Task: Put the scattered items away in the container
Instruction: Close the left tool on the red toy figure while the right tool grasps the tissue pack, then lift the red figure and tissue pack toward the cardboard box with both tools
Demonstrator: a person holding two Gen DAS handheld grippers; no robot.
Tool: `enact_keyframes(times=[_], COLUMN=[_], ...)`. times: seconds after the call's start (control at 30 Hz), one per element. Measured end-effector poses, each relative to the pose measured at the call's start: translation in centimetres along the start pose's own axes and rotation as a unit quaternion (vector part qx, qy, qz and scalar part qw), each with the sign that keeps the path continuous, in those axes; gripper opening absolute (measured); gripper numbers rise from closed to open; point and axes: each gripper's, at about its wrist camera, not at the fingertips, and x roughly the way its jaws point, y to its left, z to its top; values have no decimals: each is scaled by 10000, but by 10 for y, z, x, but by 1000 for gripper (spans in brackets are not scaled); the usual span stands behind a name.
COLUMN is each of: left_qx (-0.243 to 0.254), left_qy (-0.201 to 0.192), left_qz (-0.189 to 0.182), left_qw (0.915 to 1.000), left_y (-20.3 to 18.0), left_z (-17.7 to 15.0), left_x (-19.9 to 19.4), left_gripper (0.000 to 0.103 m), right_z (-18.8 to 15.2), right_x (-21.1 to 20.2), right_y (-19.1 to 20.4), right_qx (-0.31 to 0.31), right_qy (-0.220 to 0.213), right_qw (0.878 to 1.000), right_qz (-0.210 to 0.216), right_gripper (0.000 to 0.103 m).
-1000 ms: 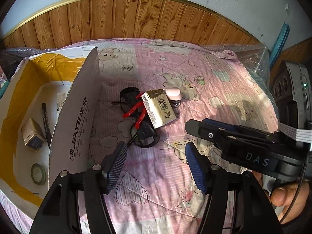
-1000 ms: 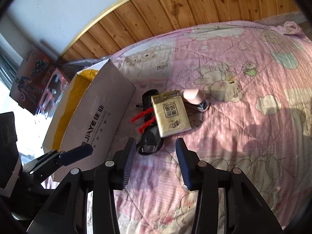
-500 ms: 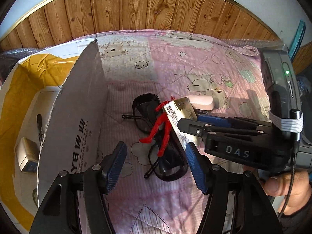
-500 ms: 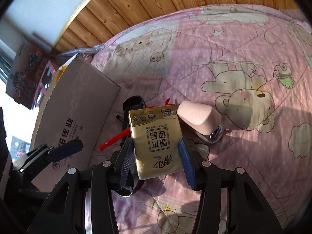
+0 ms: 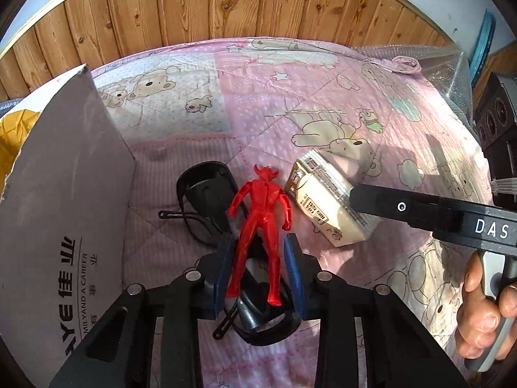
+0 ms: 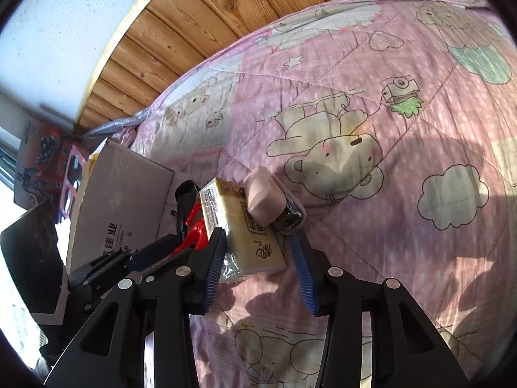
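While both claws sit low over the pile on the bed, the step in hand is pick-up; next comes a lift and a carry leftward into the cardboard box (image 5: 74, 174). Left claw (image 5: 260, 258): pads narrowed about the legs of the red toy figure (image 5: 263, 216), which lies across black sunglasses (image 5: 206, 194); contact uncertain. Right claw (image 6: 258, 265): open, straddling the near end of the tissue pack (image 6: 245, 236), not yet touching. Pink stapler (image 6: 268, 203): rests against the pack's far end.
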Motion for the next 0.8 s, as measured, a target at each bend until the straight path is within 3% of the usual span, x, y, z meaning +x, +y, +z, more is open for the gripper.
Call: enact_keyframes(times=[0.13, 0.3, 0.4, 0.47, 0.57, 0.8], left_qx=[73, -28, -22, -8, -87, -61], left_qy=[-10, 111, 78, 54, -9, -128], left_qz=[-63, -102, -152, -153, -212, -319], left_qw=[10000, 9999, 9999, 9999, 9997, 9994], left_y=[-7, -4, -3, -2, -1, -10], left_z=[8, 7, 6, 6, 5, -2], left_x=[8, 23, 25, 25, 19, 0], left_gripper=[34, 29, 28, 28, 27, 27], right_z=[-1, 2, 2, 1, 0, -4], right_x=[16, 34, 32, 25, 12, -10], right_y=[11, 13, 12, 13, 10, 8], right_qx=[-36, -93, -46, -27, 82, 122], right_qy=[377, 389, 363, 319, 223, -27], right_qw=[9988, 9990, 9991, 9992, 9995, 9997], right_qz=[322, 209, 221, 238, 224, -190], right_gripper=[48, 54, 49, 38, 30, 28])
